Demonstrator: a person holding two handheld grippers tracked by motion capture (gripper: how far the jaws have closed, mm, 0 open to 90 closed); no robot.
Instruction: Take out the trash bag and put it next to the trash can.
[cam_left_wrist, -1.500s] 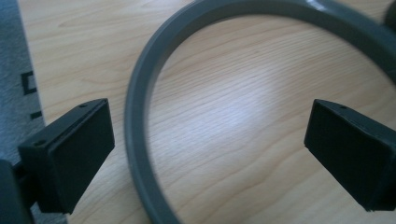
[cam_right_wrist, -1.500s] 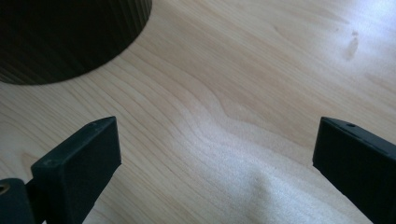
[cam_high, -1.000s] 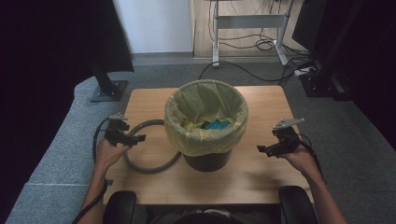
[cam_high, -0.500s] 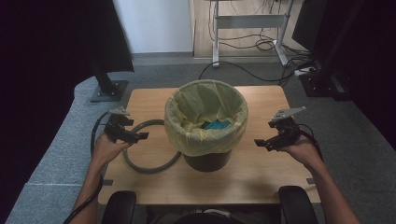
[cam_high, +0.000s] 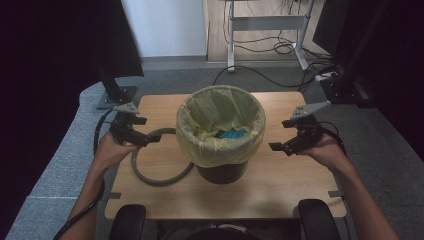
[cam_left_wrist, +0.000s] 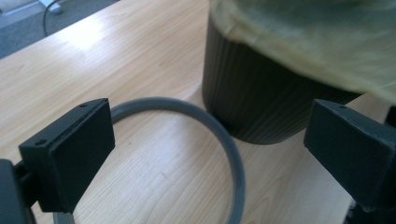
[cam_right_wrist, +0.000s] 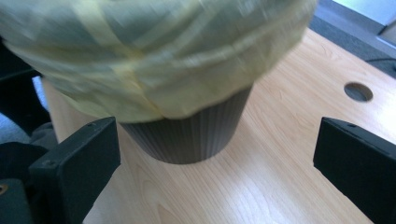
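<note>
A dark ribbed bin (cam_high: 222, 170) lined with a yellow bag (cam_high: 220, 127) stands mid-table, with something blue (cam_high: 231, 134) inside. A grey ring (cam_high: 156, 177) lies flat on the wood to its left, touching the bin's base. My left gripper (cam_high: 152, 139) hovers open over the ring's left part, pointing at the bin; its view shows the ring (cam_left_wrist: 219, 140) and bin wall (cam_left_wrist: 261, 100) between wide jaws. My right gripper (cam_high: 280, 148) is open to the right of the bin, aimed at the bag's overhang (cam_right_wrist: 154, 56) and the bin (cam_right_wrist: 196, 135).
The wooden table (cam_high: 280, 190) has a round cable hole (cam_right_wrist: 358, 91) near the bin. A monitor stand (cam_high: 115, 95) sits off the far left corner. Dark chair arms (cam_high: 127, 222) flank the near edge. Cables and a desk frame (cam_high: 270, 30) lie on the floor beyond.
Both grippers have moved inward toward the bin. The right one rose a little and closed in on the bag's side; the left one shifted over the ring.
</note>
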